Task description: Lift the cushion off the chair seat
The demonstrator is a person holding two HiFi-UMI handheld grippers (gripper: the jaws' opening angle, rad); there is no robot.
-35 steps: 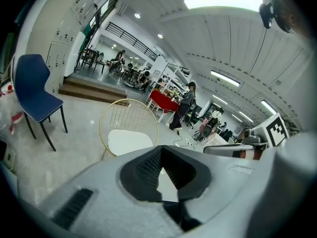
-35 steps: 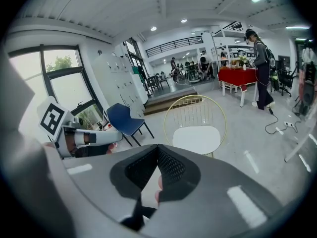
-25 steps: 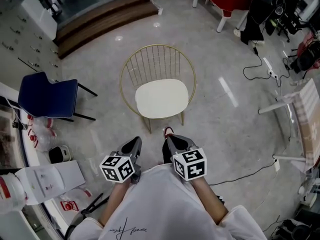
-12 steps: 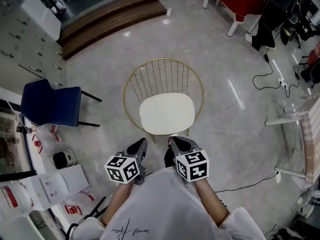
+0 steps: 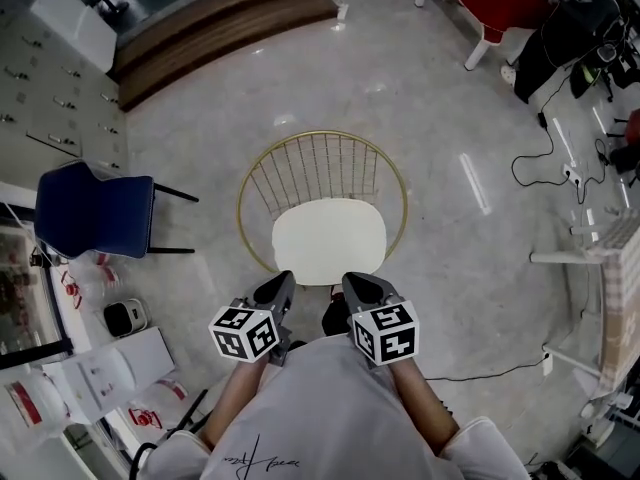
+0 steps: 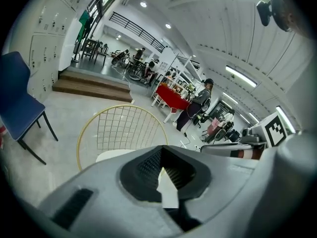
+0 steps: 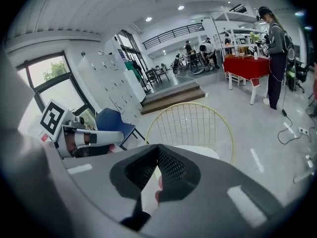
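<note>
- The floor [image 5: 450,118] is pale grey stone, polished enough to throw back streaks of the ceiling lights.
- Far off at the left, a run of brown wooden steps [image 5: 220,23] climbs to a raised level.
- The chair [image 5: 322,168] stands in the middle, facing the person: a round hoop of thin gold-coloured wire with a curved back of fine upright rods on its far side.
- A blue chair [image 5: 92,211] with dark legs stands well apart to the left.
- The cushion [image 5: 329,241] lies flat on the seat inside the hoop. It is a smooth cream pad shaped like a rounded rectangle, and its long axis runs left to right, with one long edge toward the person and the other against the wire back.
- The left gripper [image 5: 277,286] points down toward the left part of the cushion's near edge. Its grey jaws are pressed together, with only ribbed black pads showing and nothing pinched between them.
- The right gripper [image 5: 358,286] sits just beside it, aimed at the right part of the same edge. Its jaws are likewise closed on nothing, with the cushion showing beyond their tips.
</note>
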